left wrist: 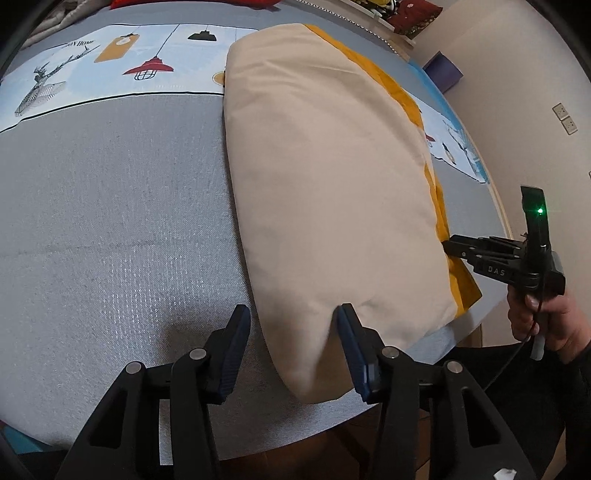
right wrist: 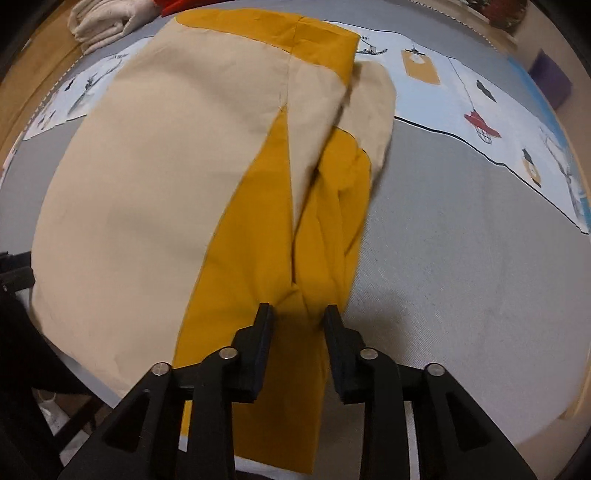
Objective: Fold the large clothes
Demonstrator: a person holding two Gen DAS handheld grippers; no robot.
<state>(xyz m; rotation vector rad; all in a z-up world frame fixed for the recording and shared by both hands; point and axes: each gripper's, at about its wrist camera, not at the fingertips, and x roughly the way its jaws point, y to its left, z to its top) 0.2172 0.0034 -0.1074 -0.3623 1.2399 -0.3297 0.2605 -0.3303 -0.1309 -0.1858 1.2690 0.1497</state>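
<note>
Across the grey bench [left wrist: 110, 221] lies the garment [left wrist: 325, 177], a large beige-and-mustard piece folded lengthwise, running from six o'clock up to twelve in the left wrist view. We see its near beige corner sitting between the jaws of our left gripper [left wrist: 291, 332]; they stand spread, and the right pad appears to touch the cloth while the left pad is clear of it. Our right gripper [right wrist: 299, 325] hangs over the mustard edge with jaws partly spread, cloth between them but not pinched; its lower hem is cut off at six o'clock. In the left view that gripper shows at three o'clock, held by a hand [left wrist: 546, 317], with "DAS" printed on its body. On a printed cloth strip [left wrist: 92, 74] at eleven o'clock, we read "HOME", the rest too small. A pale folded pile [right wrist: 107, 22] at eleven o'clock in the right view is partly cropped.
</note>
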